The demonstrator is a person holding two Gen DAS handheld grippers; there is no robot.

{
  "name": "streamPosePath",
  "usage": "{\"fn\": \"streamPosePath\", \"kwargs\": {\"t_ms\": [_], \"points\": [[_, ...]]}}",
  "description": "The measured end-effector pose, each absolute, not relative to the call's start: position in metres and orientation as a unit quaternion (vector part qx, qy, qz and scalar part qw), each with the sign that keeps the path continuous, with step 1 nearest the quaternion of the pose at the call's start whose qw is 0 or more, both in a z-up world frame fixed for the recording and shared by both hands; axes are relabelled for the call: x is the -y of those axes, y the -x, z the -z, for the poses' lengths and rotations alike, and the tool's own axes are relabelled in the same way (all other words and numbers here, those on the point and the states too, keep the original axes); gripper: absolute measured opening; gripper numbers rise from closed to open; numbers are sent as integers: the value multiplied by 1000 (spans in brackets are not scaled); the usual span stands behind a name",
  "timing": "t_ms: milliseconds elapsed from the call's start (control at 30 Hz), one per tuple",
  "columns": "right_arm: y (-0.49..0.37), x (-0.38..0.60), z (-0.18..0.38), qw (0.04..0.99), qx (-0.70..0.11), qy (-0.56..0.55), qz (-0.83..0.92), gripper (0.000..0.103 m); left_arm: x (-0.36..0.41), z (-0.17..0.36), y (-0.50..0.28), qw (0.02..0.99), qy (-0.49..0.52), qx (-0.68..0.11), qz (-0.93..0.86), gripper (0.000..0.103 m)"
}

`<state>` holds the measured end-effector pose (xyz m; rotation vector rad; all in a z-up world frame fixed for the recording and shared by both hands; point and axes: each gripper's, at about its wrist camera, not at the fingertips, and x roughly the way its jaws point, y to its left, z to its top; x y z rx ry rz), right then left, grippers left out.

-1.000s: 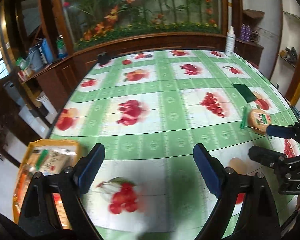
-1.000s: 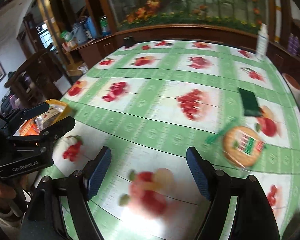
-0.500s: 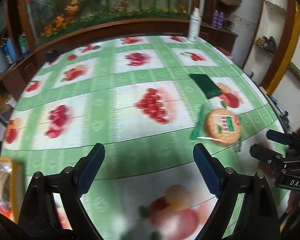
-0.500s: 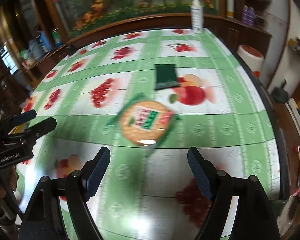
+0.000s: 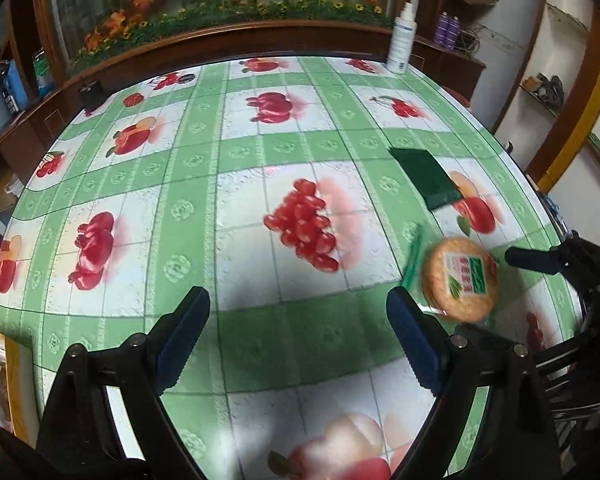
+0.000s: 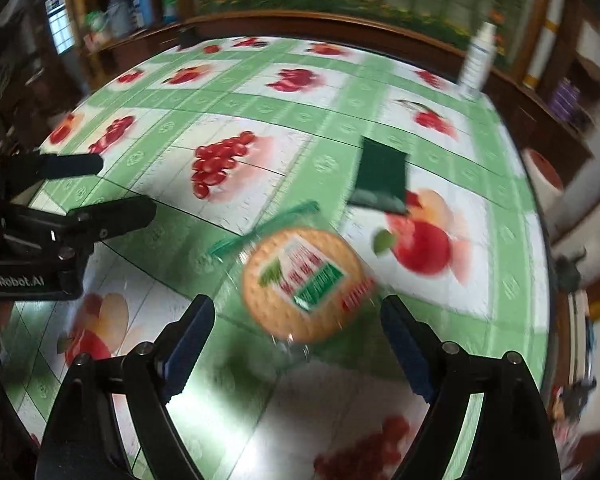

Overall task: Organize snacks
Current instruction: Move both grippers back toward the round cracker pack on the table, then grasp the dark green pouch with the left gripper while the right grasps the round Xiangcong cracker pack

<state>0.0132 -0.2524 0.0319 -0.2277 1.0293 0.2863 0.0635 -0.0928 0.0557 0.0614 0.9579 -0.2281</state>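
Now the right gripper (image 6: 296, 344) is pointing steeply down at the worktop (image 6: 260, 128), its fingers (image 6: 190, 334) standing wide apart and having just been opening further, with nothing pressed between them. Just ahead of that gap, the cracker pack (image 6: 306, 282), a round biscuit in clear wrap with a green sealed edge, is lying flat on the fruit-print cloth, untouched by either pad. Beyond it and a little to the right, a dark green packet (image 6: 380, 178) is lying flat on the cloth. Off to the left in the right wrist view, the left gripper (image 5: 296, 340) is hovering above the worktop, its fingers (image 5: 182, 334) also spread with only bare cloth between them. At the far edge of the worktop, a white bottle (image 5: 401, 42) is standing upright. An orange-rimmed tray (image 5: 18, 396) holding a snack bag is showing at the lower left of the left wrist view.
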Motion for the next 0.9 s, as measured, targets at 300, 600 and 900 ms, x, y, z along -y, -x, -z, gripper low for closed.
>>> {"fn": "streamPosePath", "kwargs": {"t_ms": [300, 600, 900], "points": [[-42, 248, -17, 836, -501, 149, -165, 91, 85, -50, -89, 875, -11, -473, 103, 90], [-51, 259, -6, 838, -516, 86, -158, 101, 91, -37, -100, 865, -8, -489, 109, 90], [-12, 267, -12, 849, -509, 57, -130, 84, 127, -40, -116, 859, -4, -494, 134, 90]]}}
